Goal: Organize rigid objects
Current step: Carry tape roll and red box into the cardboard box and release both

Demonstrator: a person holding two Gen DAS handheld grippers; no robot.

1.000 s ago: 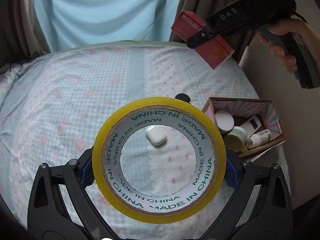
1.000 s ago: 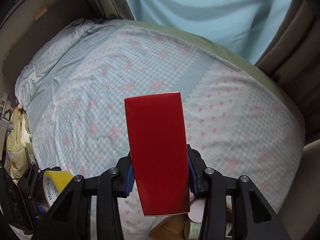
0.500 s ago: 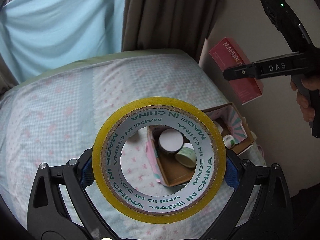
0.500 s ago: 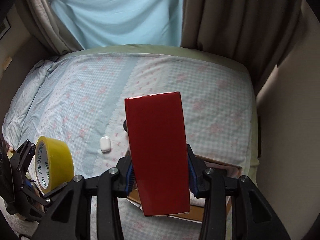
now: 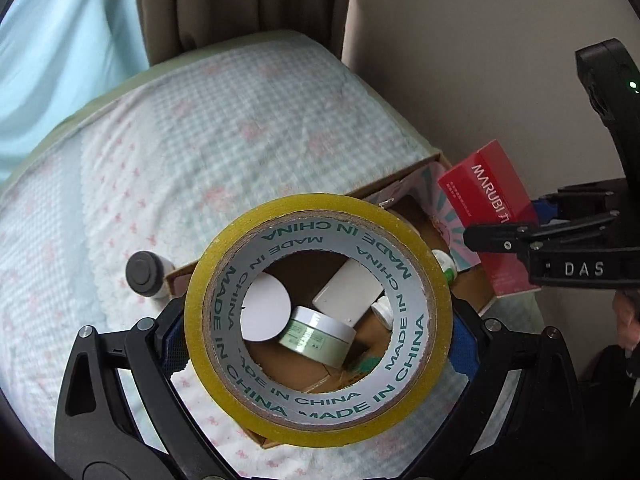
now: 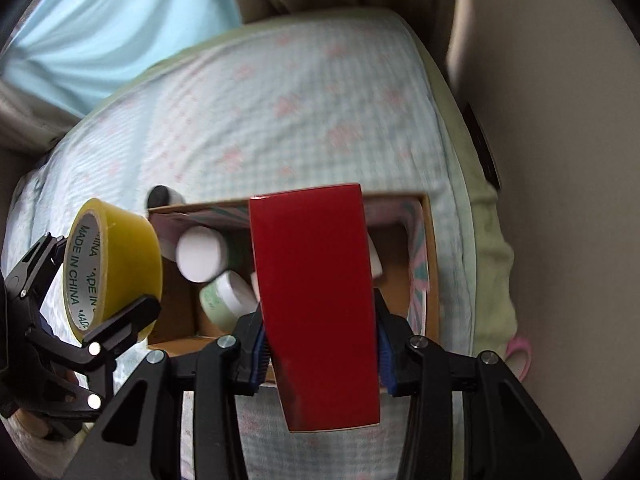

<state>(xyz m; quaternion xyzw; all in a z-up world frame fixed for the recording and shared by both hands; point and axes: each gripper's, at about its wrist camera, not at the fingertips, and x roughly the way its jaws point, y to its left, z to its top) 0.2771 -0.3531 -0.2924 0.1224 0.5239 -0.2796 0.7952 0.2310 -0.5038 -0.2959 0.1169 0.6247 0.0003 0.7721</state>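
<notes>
Both hands have swung across the bed (image 5: 240, 120) to the cardboard box (image 6: 424, 216), where jars already sit. Left gripper (image 5: 316, 340) jaws clench the yellow tape roll (image 5: 316, 320); right gripper (image 6: 320, 356) grasps the red carton (image 6: 316, 300). Both hover above, unreleased; a black-capped bottle (image 5: 144, 280) waits outside.

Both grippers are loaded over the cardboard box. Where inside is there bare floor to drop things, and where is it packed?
The cardboard box shows bare floor along its near edge and right side. Its left and middle are crowded: white round-lidded jar, pale green jar, white flat case.
</notes>
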